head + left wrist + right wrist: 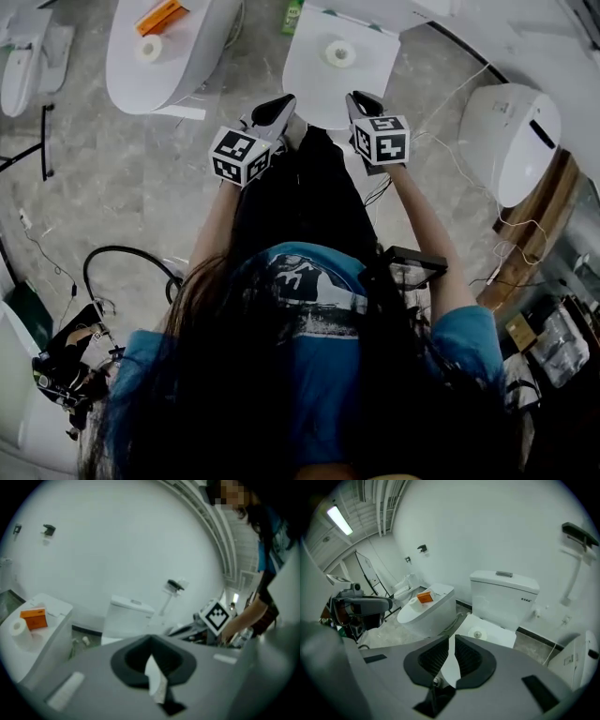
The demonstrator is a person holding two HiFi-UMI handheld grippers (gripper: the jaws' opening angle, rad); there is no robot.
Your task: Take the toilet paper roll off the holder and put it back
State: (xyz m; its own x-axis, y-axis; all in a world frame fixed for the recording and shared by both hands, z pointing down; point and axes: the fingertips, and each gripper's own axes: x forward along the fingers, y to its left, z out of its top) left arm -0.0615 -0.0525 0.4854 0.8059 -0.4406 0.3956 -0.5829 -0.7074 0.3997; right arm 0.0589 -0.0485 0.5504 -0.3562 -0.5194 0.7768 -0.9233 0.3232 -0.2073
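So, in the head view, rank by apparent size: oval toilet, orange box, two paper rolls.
1. oval toilet
2. orange box
3. roll beside the box and the other roll: they look alike.

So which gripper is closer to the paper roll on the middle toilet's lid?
Right. The right gripper is just short of the paper roll; the left gripper lies farther left.

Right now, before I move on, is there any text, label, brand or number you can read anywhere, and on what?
No text can be read in any view.
Orange box: print too blurred.
Dark mark on the toilet tank: too small.
Green packet: blurred.
Marker cubes: black-and-white square patterns only, no letters.
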